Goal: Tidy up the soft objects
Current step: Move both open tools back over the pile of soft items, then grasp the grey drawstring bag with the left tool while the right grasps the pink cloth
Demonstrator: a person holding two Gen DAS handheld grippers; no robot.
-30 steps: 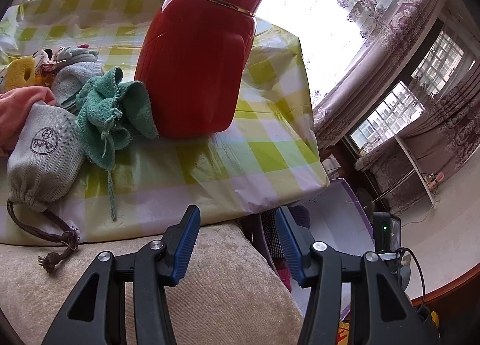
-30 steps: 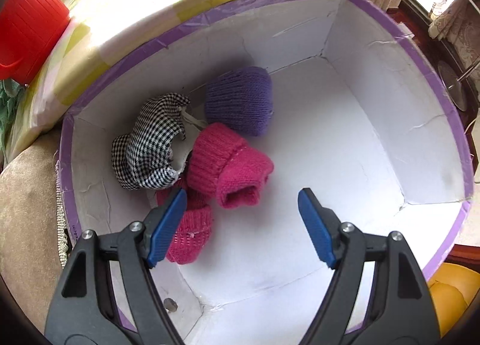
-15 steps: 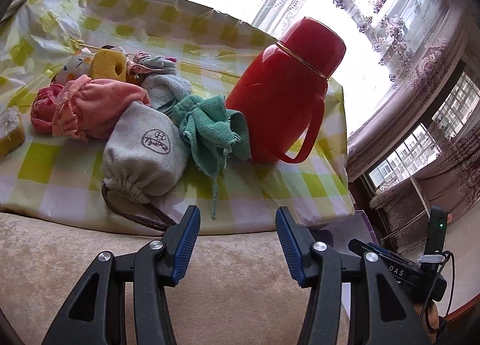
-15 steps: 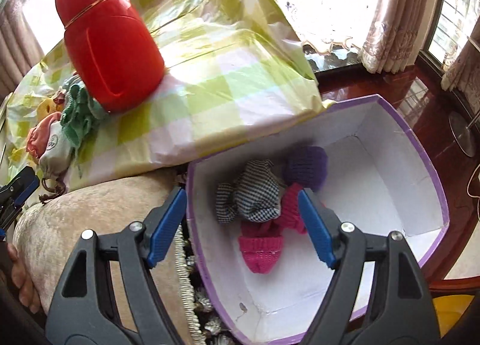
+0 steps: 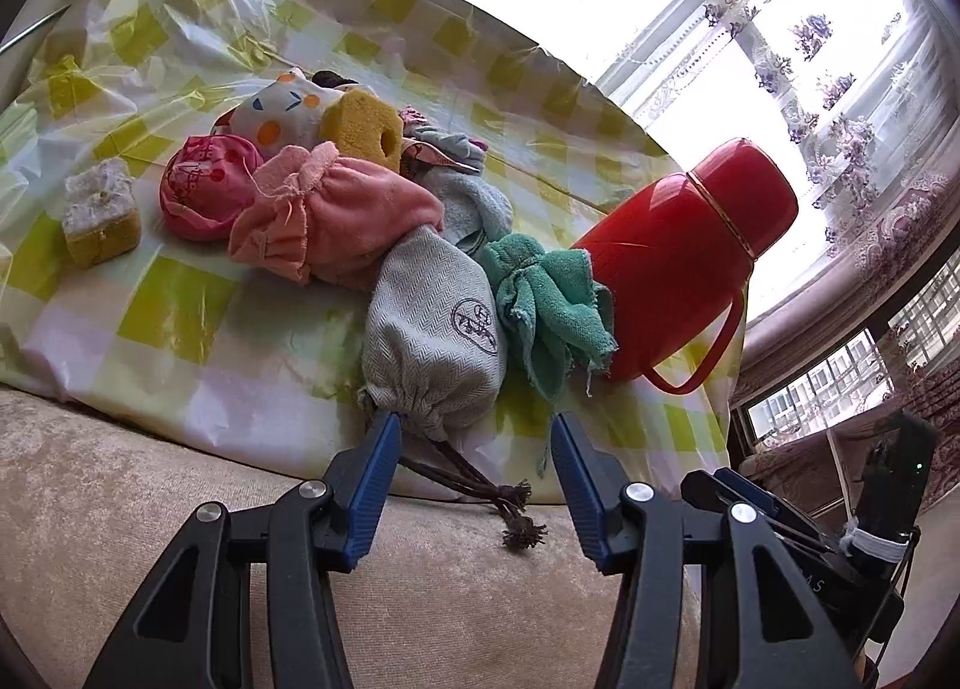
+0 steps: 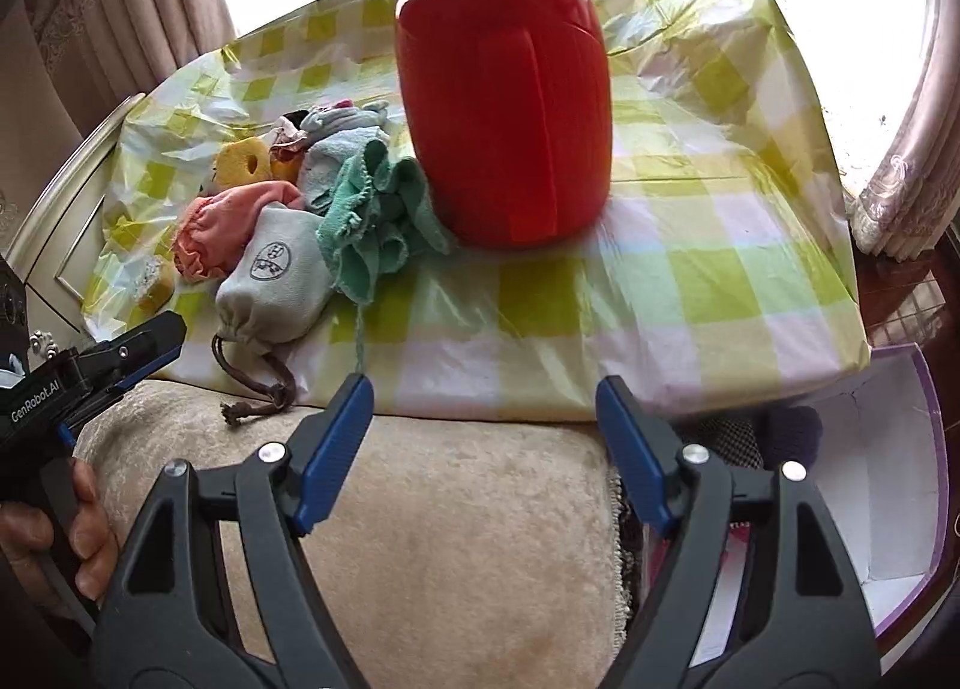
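Nearby lay grey herringbone drawstring pouch (image 5: 435,341), long axis toward camera, cinched mouth nearest. Left gripper (image 5: 474,485) half-open, right gripper (image 6: 483,443) wide, both empty.

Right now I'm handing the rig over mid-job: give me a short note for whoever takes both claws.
Left claw: open, empty, aimed at the grey drawstring pouch.
Right claw: open, empty, over the beige cushion.
On the checked cloth: pouch, green towel, pink towel bag, red bag, yellow sponge, sponge block, more small cloths behind; red flask beside them.
Done: a checked piece and a purple knit show in the purple-edged box.
Left: the whole pile; the pouch is nearest.
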